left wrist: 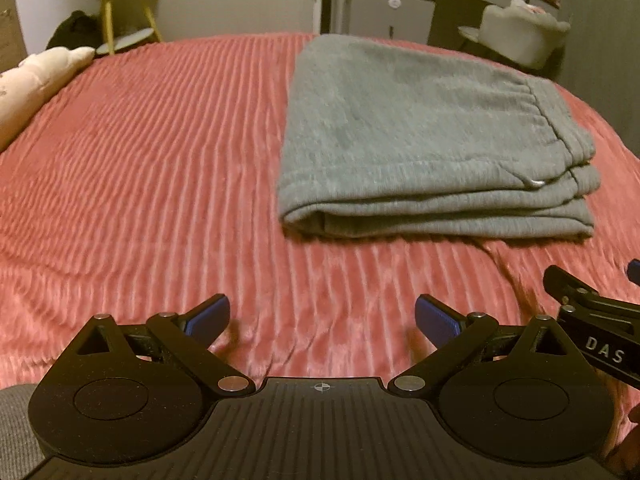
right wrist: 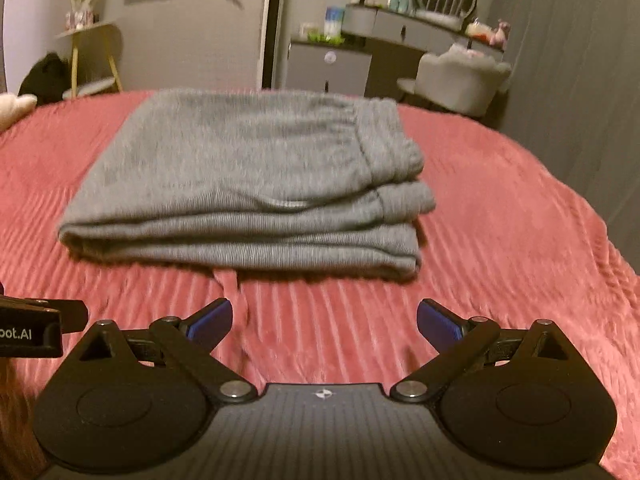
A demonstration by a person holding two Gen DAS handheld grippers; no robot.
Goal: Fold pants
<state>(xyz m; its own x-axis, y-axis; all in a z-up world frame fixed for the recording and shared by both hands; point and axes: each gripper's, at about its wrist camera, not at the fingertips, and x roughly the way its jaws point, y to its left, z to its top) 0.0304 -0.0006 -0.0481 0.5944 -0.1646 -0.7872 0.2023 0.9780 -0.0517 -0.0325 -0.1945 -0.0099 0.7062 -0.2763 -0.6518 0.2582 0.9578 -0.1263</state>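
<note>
Grey sweatpants (left wrist: 420, 136) (right wrist: 248, 184) lie folded into a thick stack of layers on a pink ribbed bedspread (left wrist: 152, 168) (right wrist: 500, 240), with the waistband at the right end. My left gripper (left wrist: 322, 316) is open, a short way in front of the stack's near left corner, holding nothing. My right gripper (right wrist: 324, 318) is also open, in front of the near edge, holding nothing. Each gripper's black body shows at the edge of the other's view: the right one at the right of the left wrist view, the left one at the left of the right wrist view.
A pale plush pillow (left wrist: 36, 84) lies at the bed's left edge. Beyond the bed stand a yellow-legged side table (left wrist: 120, 4), a grey cabinet (right wrist: 328, 64), a dresser with bottles (right wrist: 400, 20) and a light armchair (right wrist: 460, 76).
</note>
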